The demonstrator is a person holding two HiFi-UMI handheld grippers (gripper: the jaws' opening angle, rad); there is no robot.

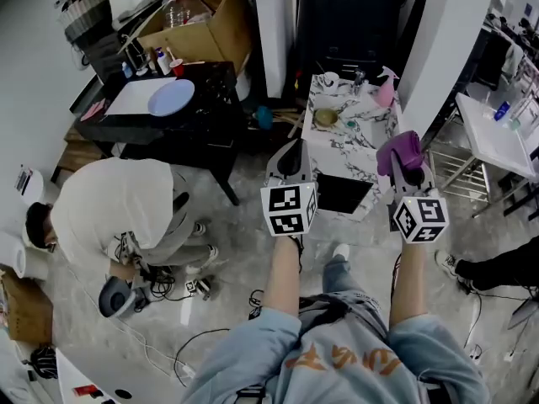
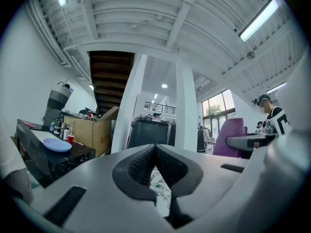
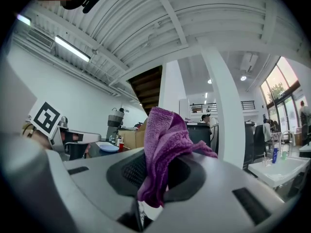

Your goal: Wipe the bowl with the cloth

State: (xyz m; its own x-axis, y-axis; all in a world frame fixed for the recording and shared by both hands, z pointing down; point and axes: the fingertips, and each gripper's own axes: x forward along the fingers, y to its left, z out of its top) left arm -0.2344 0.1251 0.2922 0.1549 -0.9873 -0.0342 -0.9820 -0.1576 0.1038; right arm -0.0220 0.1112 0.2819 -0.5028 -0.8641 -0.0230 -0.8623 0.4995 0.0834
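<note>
**Left gripper** (image 2: 155, 154): jaws clenched, pads meeting along their length, nothing between them. It is held in the air in the person's left hand, with its marker cube (image 1: 289, 209) facing the head camera.

**Right gripper** (image 3: 159, 178): jaws grasping the cloth (image 3: 163, 147). The cloth is purple and bunched. Its upper part stands up above the pads and a short end hangs below them. In the head view the cloth (image 1: 398, 151) covers the jaw tips. This gripper is also held in the air, level with the left gripper and well apart from it.

**Table** (image 1: 364, 146): white marble top, lying beyond and below both grippers.
- Bowl (image 1: 326, 118): upright, near the table's left edge, in the far half. Neither gripper touches it, and the cloth is clear of it.
- Cup (image 1: 328, 80): at the far left corner, beyond the bowl.
- Pink bottle (image 1: 386, 91): near the far right corner.
- Dark panel (image 1: 341, 194): at the near edge.

**Surroundings:**
- Black desk (image 1: 206, 112): left of the table. A blue plate (image 1: 171, 98) lies on a white sheet at its middle, and small bottles stand along its far edge.
- Cardboard box (image 1: 221, 25): beyond the desk.
- A person in a white top (image 1: 118, 204) crouches on the floor by the desk's near edge, among cables.
- White table (image 1: 497, 137): at the right.
</note>
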